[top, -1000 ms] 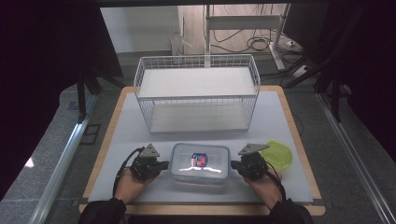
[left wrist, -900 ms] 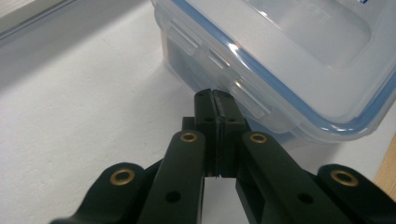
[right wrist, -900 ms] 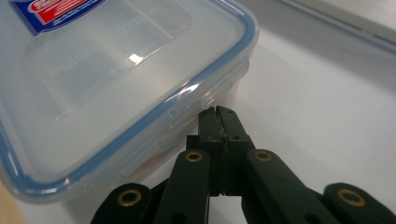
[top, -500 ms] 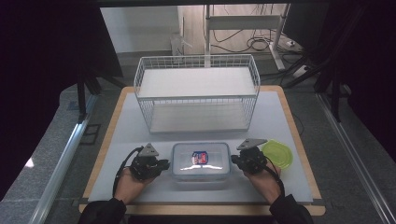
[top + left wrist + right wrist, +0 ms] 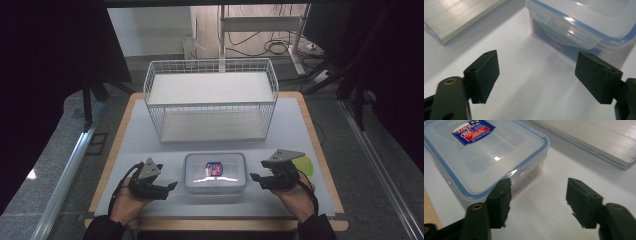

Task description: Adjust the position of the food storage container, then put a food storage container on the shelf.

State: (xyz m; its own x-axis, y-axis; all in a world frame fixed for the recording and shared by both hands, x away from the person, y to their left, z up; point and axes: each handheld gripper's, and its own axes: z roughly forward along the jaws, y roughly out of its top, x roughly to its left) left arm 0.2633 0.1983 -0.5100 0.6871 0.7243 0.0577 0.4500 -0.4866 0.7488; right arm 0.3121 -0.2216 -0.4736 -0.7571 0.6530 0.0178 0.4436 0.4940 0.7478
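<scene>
Lidded container [image 5: 215, 173] between two grippers (jaws apart)

Left gripper [image 5: 172, 185] fingers just opened, right gripper [image 5: 254, 176] likewise

- A table [image 5: 125, 150] with a white top and a wooden rim carries everything;
- 1 white wire basket [image 5: 210, 100] stands at its far middle;
- 1 clear lidded container [image 5: 215, 172], blue-sealed with a red-and-blue label, lies near the front edge;
- 1 yellow-green round lid [image 5: 306, 164] lies right of it, apart.
</scene>
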